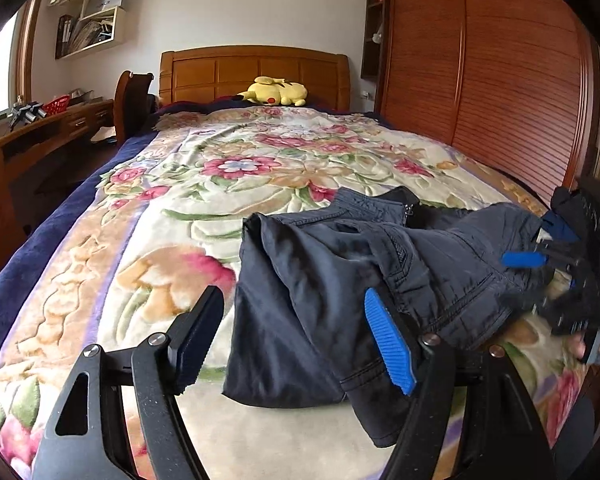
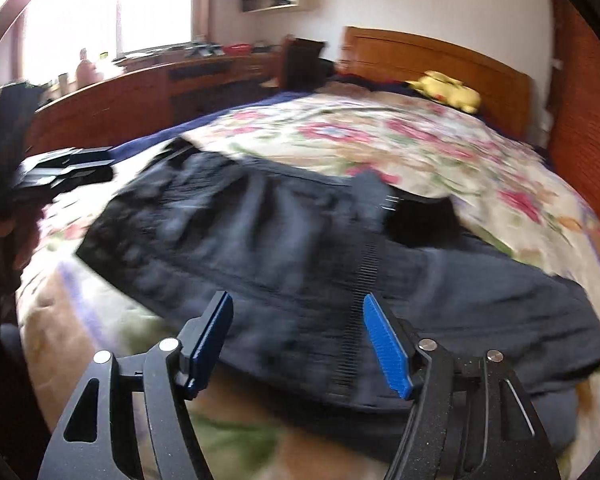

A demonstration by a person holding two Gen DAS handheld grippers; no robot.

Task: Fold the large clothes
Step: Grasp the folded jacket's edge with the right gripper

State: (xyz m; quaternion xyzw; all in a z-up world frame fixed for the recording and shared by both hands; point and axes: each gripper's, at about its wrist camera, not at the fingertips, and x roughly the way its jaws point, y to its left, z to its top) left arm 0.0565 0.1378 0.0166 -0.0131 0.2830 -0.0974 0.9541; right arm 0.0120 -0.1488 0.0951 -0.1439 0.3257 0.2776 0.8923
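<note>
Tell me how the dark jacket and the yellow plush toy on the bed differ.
The dark jacket is navy, flat and crumpled; the yellow plush toy is bright yellow, plump and rounded. The jacket lies at the near end of the bed, just ahead of the open left tool; the toy lies at the far end by the headboard. The jacket looks far larger in both views. Both rest on the bed, and neither is held.
</note>
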